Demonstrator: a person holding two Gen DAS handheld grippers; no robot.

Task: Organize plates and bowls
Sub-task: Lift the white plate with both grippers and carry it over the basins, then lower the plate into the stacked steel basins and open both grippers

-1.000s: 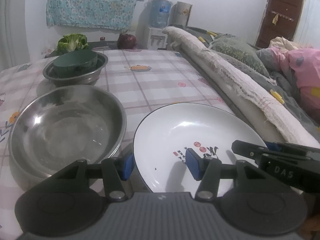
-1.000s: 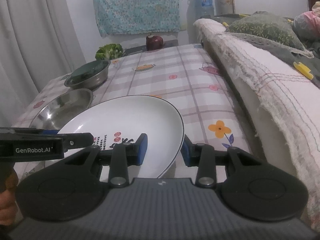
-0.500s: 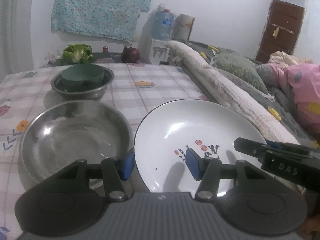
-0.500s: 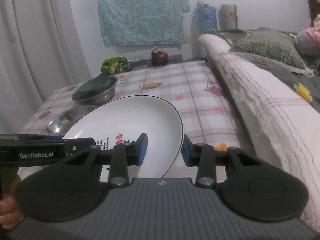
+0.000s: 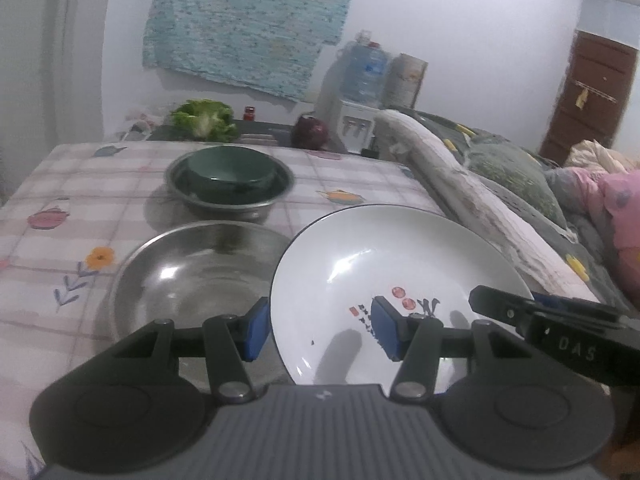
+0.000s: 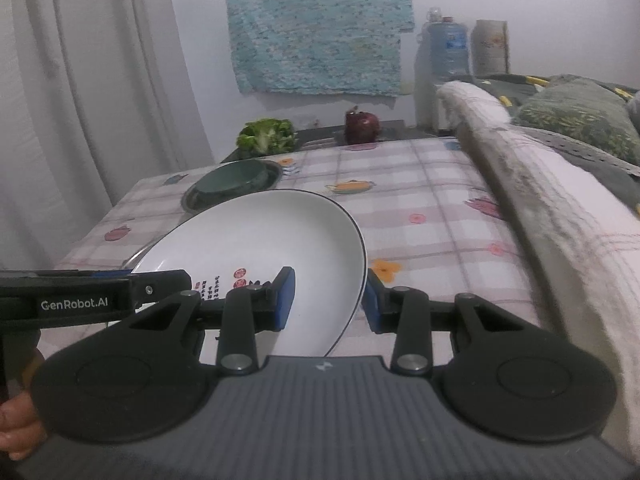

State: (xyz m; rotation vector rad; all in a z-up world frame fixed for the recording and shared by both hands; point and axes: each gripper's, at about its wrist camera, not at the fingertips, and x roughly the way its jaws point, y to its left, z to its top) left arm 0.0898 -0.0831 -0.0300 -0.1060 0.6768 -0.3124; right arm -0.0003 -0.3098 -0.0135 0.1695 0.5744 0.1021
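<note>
wall (image 6: pixel 520 0) – white | curtain (image 6: pixel 100 80) – pale | door (image 5: pixel 588 96) – brown | tablecloth (image 6: pixel 420 200) – checked

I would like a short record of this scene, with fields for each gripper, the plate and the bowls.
left gripper: jaws straddle the left rim of the white plate
right gripper: jaws straddle the plate's right rim
plate: tilted; contact with the table cannot be told
empty steel bowl: left of the plate
green bowl: nested in the far steel bowl
surface: checked tablecloth
</note>
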